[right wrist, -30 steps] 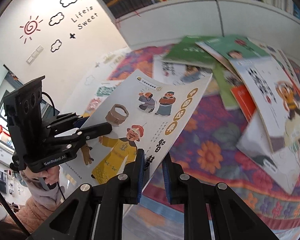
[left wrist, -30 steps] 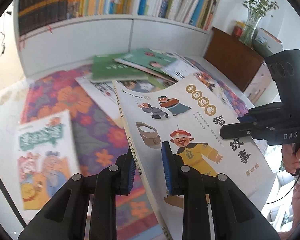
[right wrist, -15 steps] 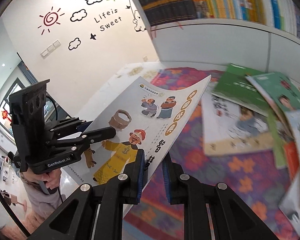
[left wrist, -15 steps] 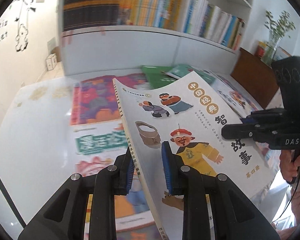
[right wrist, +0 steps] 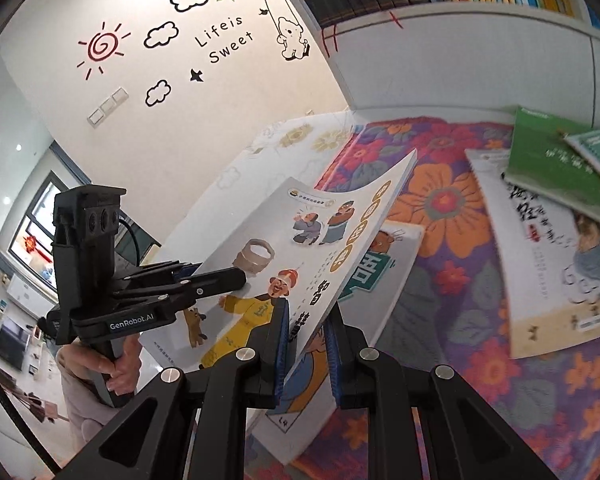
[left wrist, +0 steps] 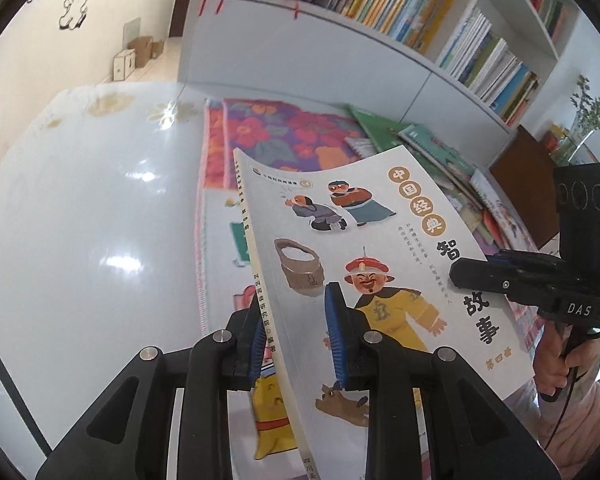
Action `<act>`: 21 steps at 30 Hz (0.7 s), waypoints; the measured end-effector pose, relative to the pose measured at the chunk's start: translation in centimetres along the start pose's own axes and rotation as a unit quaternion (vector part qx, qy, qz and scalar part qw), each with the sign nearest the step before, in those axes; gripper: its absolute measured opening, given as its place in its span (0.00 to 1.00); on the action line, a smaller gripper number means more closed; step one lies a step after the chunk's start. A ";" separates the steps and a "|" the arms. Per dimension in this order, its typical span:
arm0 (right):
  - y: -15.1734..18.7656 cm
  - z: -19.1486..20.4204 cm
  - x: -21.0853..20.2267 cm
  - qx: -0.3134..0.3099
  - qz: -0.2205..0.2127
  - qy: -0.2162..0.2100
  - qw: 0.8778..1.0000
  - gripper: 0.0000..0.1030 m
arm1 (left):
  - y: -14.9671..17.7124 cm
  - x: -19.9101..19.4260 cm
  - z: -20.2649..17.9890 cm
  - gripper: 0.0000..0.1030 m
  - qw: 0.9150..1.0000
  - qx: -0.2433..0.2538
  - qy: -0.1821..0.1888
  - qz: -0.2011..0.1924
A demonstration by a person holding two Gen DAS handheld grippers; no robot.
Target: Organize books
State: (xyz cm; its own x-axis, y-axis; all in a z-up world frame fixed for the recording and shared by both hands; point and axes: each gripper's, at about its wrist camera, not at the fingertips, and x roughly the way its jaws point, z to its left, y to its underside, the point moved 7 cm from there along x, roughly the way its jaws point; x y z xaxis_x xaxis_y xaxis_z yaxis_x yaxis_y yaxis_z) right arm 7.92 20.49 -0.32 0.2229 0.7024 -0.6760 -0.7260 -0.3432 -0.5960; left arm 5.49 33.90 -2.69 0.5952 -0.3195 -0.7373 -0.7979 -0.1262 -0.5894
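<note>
Over the white worktop (left wrist: 80, 240) and floral mat (right wrist: 440, 208), I carry the storybook (left wrist: 380, 248) mid-frame, left gripper (left wrist: 292, 344) and right gripper (right wrist: 306, 344) jaws clenched on opposite edges; next I judge lowering it onto the book beneath (right wrist: 384, 268).

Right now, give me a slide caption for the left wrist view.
Both grippers, left and right, hold a white storybook above a floral cloth.

a thin white picture book (left wrist: 380, 264) with cartoon figures and a yellow-robed man on its cover hangs tilted mid-frame, cover bowed; more books (right wrist: 548, 240) lie scattered flat at right.
</note>
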 end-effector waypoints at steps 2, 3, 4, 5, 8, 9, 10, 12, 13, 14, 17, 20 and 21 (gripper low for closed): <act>0.4 -0.2 0.9 0.003 0.006 0.003 1.000 0.16 | 0.3 0.5 0.4 0.23 1.000 -0.007 -0.005 0.008; 0.8 -0.4 1.1 0.007 0.008 0.002 1.000 0.16 | 0.5 0.9 0.6 0.23 1.000 -0.009 -0.011 0.013; 1.1 -0.5 1.4 0.013 0.010 -0.003 1.000 0.16 | 0.7 0.9 0.8 0.23 1.000 -0.010 -0.014 0.016; 1.4 -0.9 1.7 0.020 0.010 -0.006 1.000 0.16 | 0.8 1.1 0.9 0.23 1.000 -0.010 -0.017 0.020; 1.9 -1.2 2.9 0.024 0.030 -0.010 0.999 0.16 | 1.2 1.6 1.4 0.23 0.999 -0.014 -0.024 0.030; 1.9 -1.2 3.1 0.028 0.029 -0.014 0.999 0.16 | 1.2 1.5 1.4 0.24 0.999 -0.013 -0.025 0.030; 2.0 -1.3 3.2 0.027 0.030 -0.012 0.999 0.16 | 1.2 1.4 1.5 0.25 0.999 -0.012 -0.029 0.029; 2.2 -1.2 3.4 0.025 0.033 -0.010 0.999 0.16 | 1.3 1.3 1.7 0.25 0.999 -0.013 -0.033 0.029; 2.2 -1.2 3.5 0.027 0.034 -0.011 0.999 0.16 | 1.2 1.3 1.8 0.25 0.999 -0.014 -0.034 0.030; 2.3 -1.2 3.7 0.028 0.036 -0.011 0.999 0.16 | 1.3 1.2 1.9 0.26 0.999 -0.014 -0.037 0.030; 2.4 -1.5 4.1 0.034 0.038 -0.010 0.999 0.16 | 1.2 0.9 2.2 0.27 0.998 -0.008 -0.061 0.025; 2.3 -1.8 4.1 0.043 0.033 -0.016 0.998 0.16 | 1.2 1.0 3.1 0.27 0.995 -0.011 -0.092 0.024; 2.2 -1.8 4.0 0.043 0.031 -0.017 0.998 0.16 | 1.2 1.3 3.1 0.28 0.996 -0.013 -0.089 0.029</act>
State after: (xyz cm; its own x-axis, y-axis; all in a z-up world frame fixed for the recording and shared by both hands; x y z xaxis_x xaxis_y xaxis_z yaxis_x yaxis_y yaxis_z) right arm 8.42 21.45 -5.14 0.1554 0.7028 -0.6942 -0.7911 -0.3324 -0.5136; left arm 5.57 36.30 -5.37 0.5539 -0.1559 -0.8178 -0.8321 -0.1366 -0.5376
